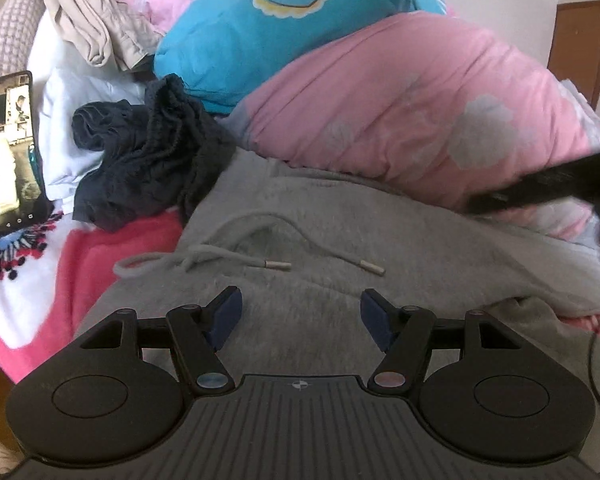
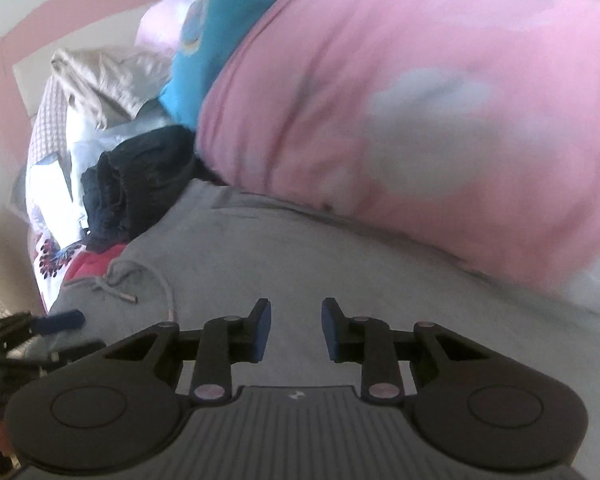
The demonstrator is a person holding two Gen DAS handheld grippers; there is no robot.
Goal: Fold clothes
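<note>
A grey fleece garment [image 1: 340, 240] [image 2: 300, 248] lies spread on the bed, its two drawstrings [image 1: 220, 256] loose on top. My left gripper [image 1: 300, 310] hovers low over its near part, open, with nothing between the blue pads. My right gripper [image 2: 296, 324] is also over the grey fleece, jaws narrowly apart and empty. In the right wrist view the left gripper's blue fingertip [image 2: 62, 320] shows at the left edge. A dark blurred shape at the right of the left wrist view looks like the right gripper [image 1: 560, 188]. A crumpled dark navy garment [image 1: 148, 160] [image 2: 140, 184] lies behind the fleece.
A bulky pink duvet [image 1: 420, 100] [image 2: 420, 120] rises right behind the fleece, a blue cushion [image 1: 260, 40] on top. A beige garment [image 1: 92, 20] lies at the back left. A phone [image 1: 8, 148] leans at the left. A pink and white blanket [image 1: 80, 280] covers the bed.
</note>
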